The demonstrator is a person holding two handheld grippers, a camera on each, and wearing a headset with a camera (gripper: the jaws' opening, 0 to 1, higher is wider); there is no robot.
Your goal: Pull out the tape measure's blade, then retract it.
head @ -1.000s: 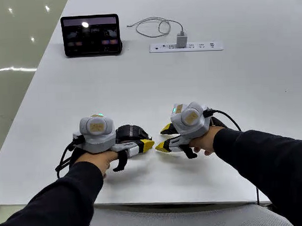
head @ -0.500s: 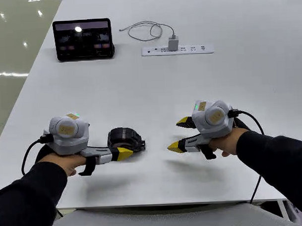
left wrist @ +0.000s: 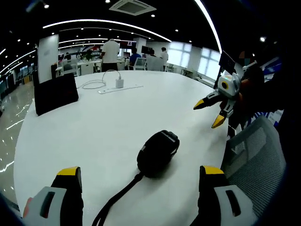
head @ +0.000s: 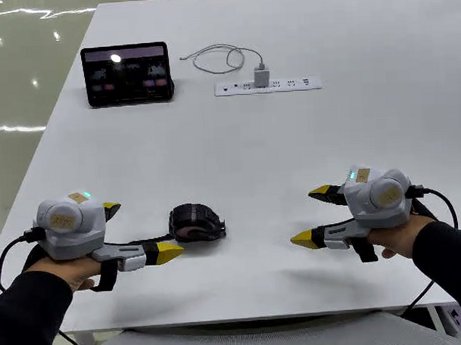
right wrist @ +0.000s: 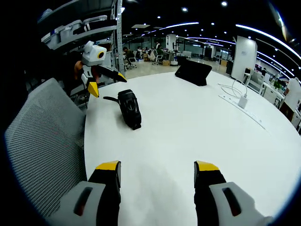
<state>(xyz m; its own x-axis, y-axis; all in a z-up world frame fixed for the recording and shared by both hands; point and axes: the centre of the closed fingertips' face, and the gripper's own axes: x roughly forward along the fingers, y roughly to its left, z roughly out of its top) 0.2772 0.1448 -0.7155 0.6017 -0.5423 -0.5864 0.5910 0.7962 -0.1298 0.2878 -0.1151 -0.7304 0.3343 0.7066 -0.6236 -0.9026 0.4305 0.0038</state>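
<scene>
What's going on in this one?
A person at a white table holds a two-jaw gripper in each hand. A black tape measure lies on the table between them, with no blade drawn out. The left gripper is open close beside it, jaws clear of its case. The right gripper is open too, farther off on the other side. Neither holds anything.

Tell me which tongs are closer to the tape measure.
The left tongs: the tape measure lies just beyond their open yellow tips, its strap trailing between them. The right tongs, also open, are well off on its other side.
</scene>
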